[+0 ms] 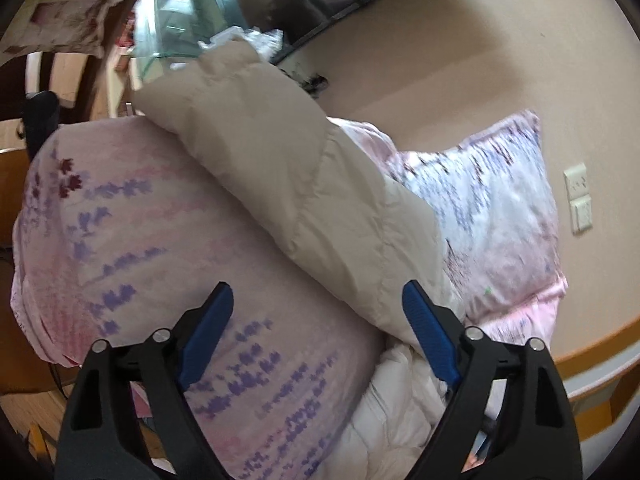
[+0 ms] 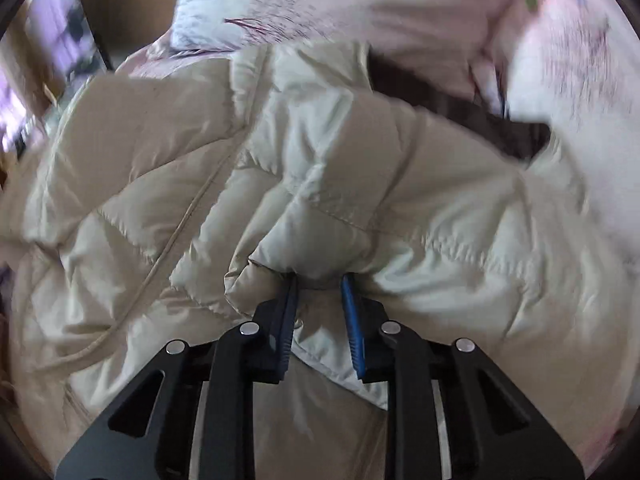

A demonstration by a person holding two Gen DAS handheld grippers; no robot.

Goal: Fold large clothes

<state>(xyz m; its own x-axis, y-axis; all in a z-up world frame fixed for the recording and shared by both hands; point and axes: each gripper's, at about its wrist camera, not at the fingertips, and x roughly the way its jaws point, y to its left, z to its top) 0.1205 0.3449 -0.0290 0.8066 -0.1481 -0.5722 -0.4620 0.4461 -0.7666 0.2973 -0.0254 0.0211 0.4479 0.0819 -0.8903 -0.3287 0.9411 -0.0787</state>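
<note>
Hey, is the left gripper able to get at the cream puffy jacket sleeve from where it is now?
Probably yes. The left gripper is open, and the cream puffy jacket sleeve lies just ahead on the pink floral quilt with nothing between.

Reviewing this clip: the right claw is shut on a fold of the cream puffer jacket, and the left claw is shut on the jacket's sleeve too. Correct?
Not quite. The right claw is indeed shut on a fold of the cream puffer jacket, but the left claw is open, its blue fingers wide apart and holding nothing, above the floral quilt. The left wrist view shows this.
</note>
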